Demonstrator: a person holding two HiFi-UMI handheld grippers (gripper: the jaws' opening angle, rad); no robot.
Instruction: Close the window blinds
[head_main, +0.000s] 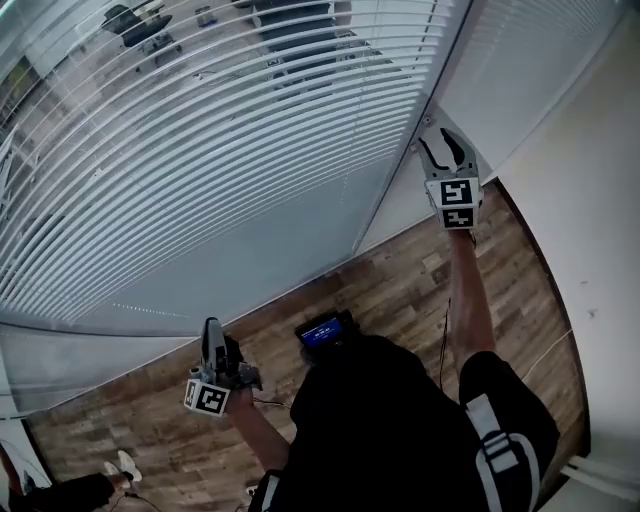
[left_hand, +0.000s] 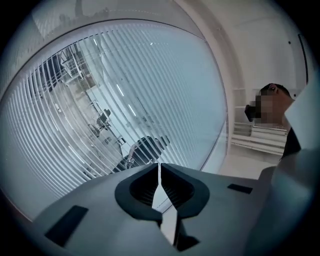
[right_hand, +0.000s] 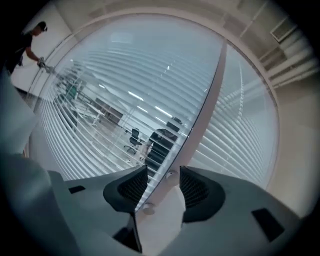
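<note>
White slatted blinds (head_main: 220, 150) (left_hand: 125, 100) (right_hand: 110, 110) cover the big window, with their slats tilted partly open so that an office shows between them. A second blind (head_main: 520, 60) (right_hand: 240, 135) hangs to the right of a pale mullion (head_main: 395, 180) (right_hand: 200, 125). My right gripper (head_main: 440, 148) (right_hand: 163, 182) is raised to that mullion and is open. What looks like a slim wand with a rounded end (right_hand: 147, 209) runs between its jaws, and the pads stand clear of it. My left gripper (head_main: 212, 340) (left_hand: 159, 172) hangs low in front of the blinds, shut on nothing.
Wooden floor (head_main: 420, 280) lies below the window and a white wall (head_main: 600, 250) rises at the right. A small device with a blue screen (head_main: 322, 332) sits at the person's chest. Another person (left_hand: 272, 105) stands at the side, and someone's shoes (head_main: 120, 465) show at the lower left.
</note>
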